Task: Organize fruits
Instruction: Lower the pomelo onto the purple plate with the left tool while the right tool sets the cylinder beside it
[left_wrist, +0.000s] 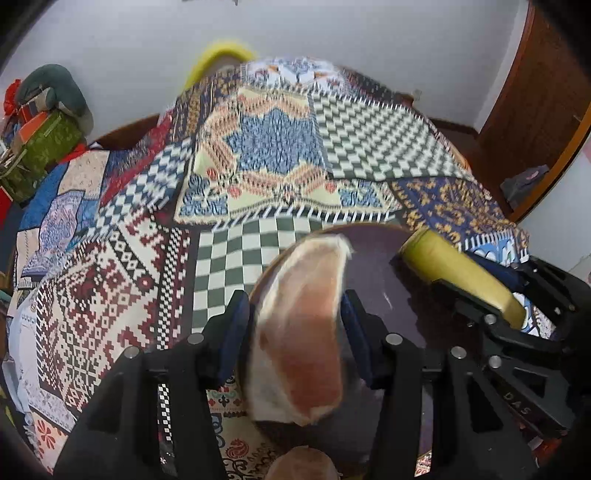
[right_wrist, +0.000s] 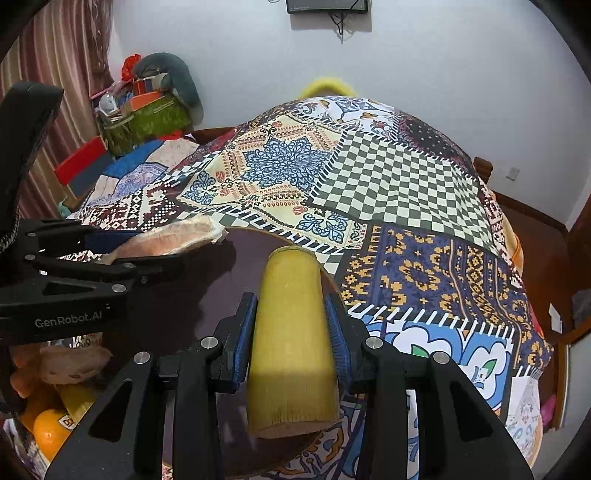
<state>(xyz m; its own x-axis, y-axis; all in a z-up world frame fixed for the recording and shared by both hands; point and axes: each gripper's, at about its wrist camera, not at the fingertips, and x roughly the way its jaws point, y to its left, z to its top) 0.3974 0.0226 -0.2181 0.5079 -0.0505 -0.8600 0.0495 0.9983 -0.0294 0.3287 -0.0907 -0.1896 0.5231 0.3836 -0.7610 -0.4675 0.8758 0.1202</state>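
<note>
My left gripper (left_wrist: 295, 314) is shut on a pink-fleshed pomelo wedge (left_wrist: 306, 332) with white pith, held above a dark purple round plate (left_wrist: 380, 258). My right gripper (right_wrist: 291, 317) is shut on a yellow-green sugarcane piece (right_wrist: 291, 332), held over the same plate (right_wrist: 221, 280). The sugarcane (left_wrist: 458, 273) and right gripper (left_wrist: 491, 317) show at the right of the left wrist view. The left gripper (right_wrist: 122, 254) with the wedge (right_wrist: 173, 236) shows at the left of the right wrist view.
A patchwork cloth (right_wrist: 388, 184) covers the table. An orange (right_wrist: 48, 432) and other fruits (right_wrist: 66, 365) lie at the lower left. Another fruit piece (left_wrist: 303, 463) sits below the left gripper. A cluttered green bag (right_wrist: 147, 122) stands at the far left.
</note>
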